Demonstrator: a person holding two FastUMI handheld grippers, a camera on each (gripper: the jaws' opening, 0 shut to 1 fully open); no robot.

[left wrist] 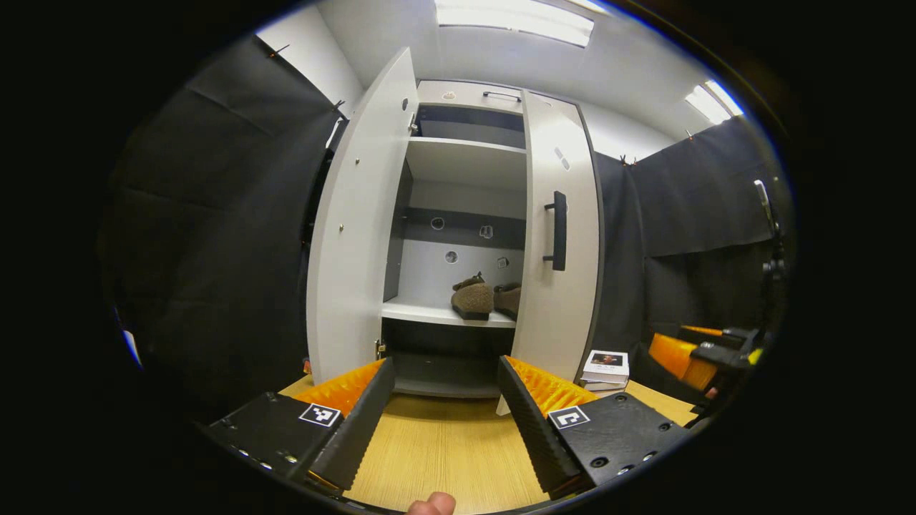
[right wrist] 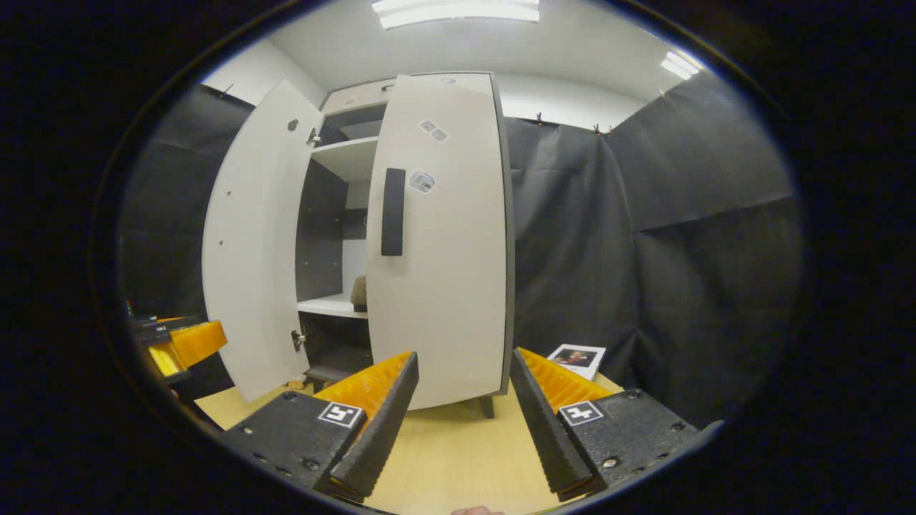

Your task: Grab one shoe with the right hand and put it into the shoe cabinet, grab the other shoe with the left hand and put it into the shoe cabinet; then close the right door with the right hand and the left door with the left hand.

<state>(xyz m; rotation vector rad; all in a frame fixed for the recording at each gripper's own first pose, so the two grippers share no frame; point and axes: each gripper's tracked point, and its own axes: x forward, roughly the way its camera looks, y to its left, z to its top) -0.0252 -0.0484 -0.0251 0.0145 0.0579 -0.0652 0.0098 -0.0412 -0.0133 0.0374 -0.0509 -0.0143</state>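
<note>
Two brown fuzzy shoes (left wrist: 474, 297) (left wrist: 508, 299) sit side by side on the middle shelf of the white shoe cabinet (left wrist: 465, 164). The cabinet's left door (left wrist: 358, 229) swings wide open. Its right door (left wrist: 557, 243), with a black handle (left wrist: 558, 230), stands nearly shut. My left gripper (left wrist: 445, 372) is open and holds nothing, a short way in front of the cabinet's lower opening. In the right gripper view my right gripper (right wrist: 464, 365) is open and holds nothing, close before the right door (right wrist: 444, 236); one shoe's edge (right wrist: 358, 292) peeks past that door.
The cabinet stands on a wooden table (left wrist: 444, 450). A small stack of books (left wrist: 605, 369) lies right of it, with one book (right wrist: 577, 359) in the right gripper view. Black cloth walls the booth. The other gripper (left wrist: 715, 352) shows at the far right, and another (right wrist: 175, 343) at the left.
</note>
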